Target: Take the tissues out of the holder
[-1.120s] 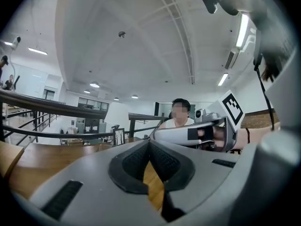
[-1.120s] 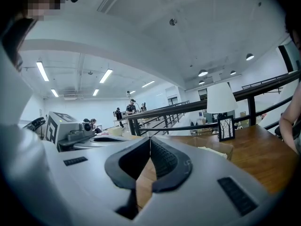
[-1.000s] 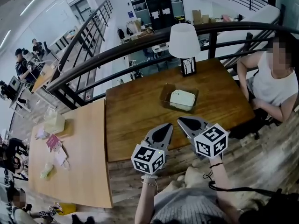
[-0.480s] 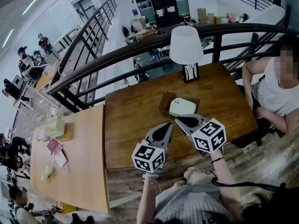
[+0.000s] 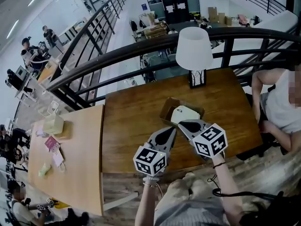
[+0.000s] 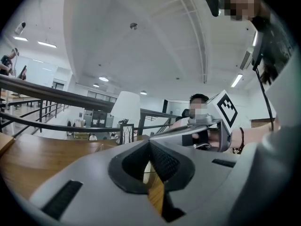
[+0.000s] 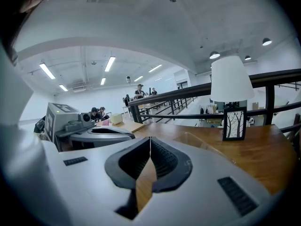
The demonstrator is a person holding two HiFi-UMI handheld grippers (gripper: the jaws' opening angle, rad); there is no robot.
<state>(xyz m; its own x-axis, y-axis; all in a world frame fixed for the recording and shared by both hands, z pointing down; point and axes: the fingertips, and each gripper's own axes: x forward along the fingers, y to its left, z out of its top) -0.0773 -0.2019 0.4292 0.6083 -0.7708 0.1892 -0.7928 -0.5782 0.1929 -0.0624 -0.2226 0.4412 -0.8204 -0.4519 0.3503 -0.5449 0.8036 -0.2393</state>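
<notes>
On the dark wood counter (image 5: pixel 131 126), right of centre, sits the holder (image 5: pixel 165 108), an open-topped tray w/ the tissues (image 5: pixel 183 113) lying flat inside. The pack's long axis runs approx. left-right in the head view, its right end dipping a bit toward the wearer. The holder lines up the same way.

The right tongs (image 5: pixel 181 124) cover part of the pack's near edge, tips pointing up-left at the holder. Can't tell if they touch it. Per the right gripper view, the right tongs (image 7: pixel 150 142) are closed tip to tip w/ nothing btwn them.

The left tongs (image 5: pixel 172 130) are just beside, tips angled up-right toward the holder. Per their own view, the left tongs (image 6: pixel 149 142) are likewise closed & empty.

A lamp (image 5: pixel 194 48) stands behind the holder, apart from it. A seated person (image 5: pixel 277 105) is at the counter's right end. A light wood counter (image 5: pixel 80 173) adjoins on the left, carrying small items.
</notes>
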